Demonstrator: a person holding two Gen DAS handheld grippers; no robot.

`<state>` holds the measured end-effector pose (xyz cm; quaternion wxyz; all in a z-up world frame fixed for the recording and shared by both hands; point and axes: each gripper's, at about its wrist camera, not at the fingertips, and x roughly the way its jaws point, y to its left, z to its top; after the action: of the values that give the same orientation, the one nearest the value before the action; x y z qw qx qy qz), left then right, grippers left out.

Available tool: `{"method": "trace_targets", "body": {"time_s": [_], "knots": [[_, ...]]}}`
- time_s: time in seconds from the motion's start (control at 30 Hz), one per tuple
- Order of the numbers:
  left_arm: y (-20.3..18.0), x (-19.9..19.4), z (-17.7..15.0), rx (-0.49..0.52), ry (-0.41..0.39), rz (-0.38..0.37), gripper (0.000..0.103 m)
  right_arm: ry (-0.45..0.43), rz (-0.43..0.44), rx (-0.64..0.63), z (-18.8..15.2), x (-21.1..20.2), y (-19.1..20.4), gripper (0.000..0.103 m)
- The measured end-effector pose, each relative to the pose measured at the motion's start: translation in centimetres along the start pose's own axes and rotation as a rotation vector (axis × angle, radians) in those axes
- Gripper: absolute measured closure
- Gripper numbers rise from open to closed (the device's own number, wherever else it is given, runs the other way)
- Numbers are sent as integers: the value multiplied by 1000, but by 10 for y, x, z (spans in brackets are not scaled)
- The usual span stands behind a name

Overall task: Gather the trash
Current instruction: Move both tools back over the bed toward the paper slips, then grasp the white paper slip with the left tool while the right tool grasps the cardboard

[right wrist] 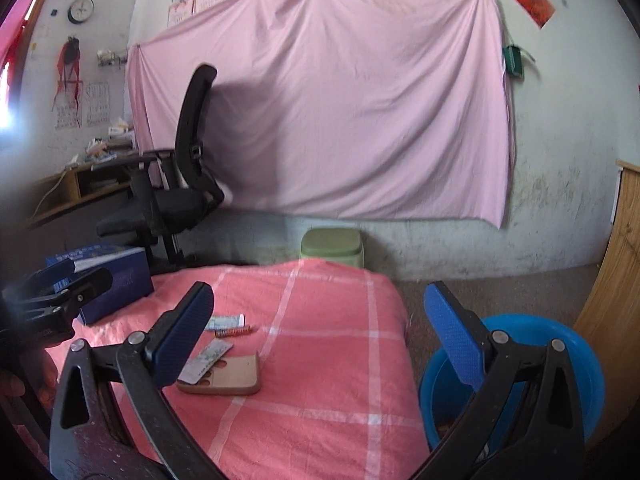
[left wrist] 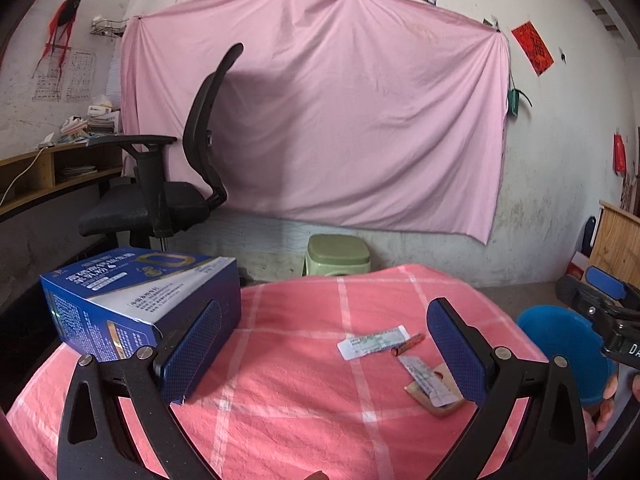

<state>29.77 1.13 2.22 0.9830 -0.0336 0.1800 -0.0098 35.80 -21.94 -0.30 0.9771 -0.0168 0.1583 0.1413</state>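
Observation:
On the pink checked cloth (left wrist: 304,392) lie a white wrapper (left wrist: 372,343), a small red tube (left wrist: 407,345), and a tan packet (left wrist: 434,394) with a silver strip on it. They also show in the right wrist view: wrapper (right wrist: 226,321), red tube (right wrist: 235,332), tan packet (right wrist: 232,376). A blue box (left wrist: 132,300) lies at the left. My left gripper (left wrist: 324,344) is open above the cloth, its left finger beside the box. My right gripper (right wrist: 320,340) is open and empty, over the cloth's right edge. A blue basin (right wrist: 520,380) stands on the floor at the right.
A black office chair (left wrist: 168,184) stands behind the table at the left. A green stool (left wrist: 338,258) sits by the wall under a hanging pink sheet (left wrist: 320,120). A wooden desk (left wrist: 48,176) is at far left, a wooden board (right wrist: 616,280) at far right.

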Motion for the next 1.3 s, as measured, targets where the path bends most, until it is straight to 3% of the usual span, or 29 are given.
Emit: {"method": "trace_targets", "body": {"time_s": [0.2, 0.37, 0.5, 0.63, 0.87, 1.07, 1.3], "knots": [[2, 26, -5, 1, 115, -35, 3, 116, 15, -5, -8, 22, 7, 0], [1, 43, -5, -8, 173, -60, 7, 224, 57, -2, -15, 39, 10, 22], [-3, 65, -7, 10, 272, -85, 35, 307, 98, -12, -21, 50, 14, 44], [-6, 84, -12, 10, 363, -119, 54, 364, 127, -36, -25, 60, 22, 54], [-11, 104, -11, 15, 436, -171, 57, 453, 176, -92, -31, 78, 41, 68], [-19, 124, -18, 91, 522, -175, 57, 523, 184, -76, -38, 87, 37, 82], [-22, 136, -20, 154, 528, -180, 57, 484, 126, -100, -31, 83, 28, 83]]}}
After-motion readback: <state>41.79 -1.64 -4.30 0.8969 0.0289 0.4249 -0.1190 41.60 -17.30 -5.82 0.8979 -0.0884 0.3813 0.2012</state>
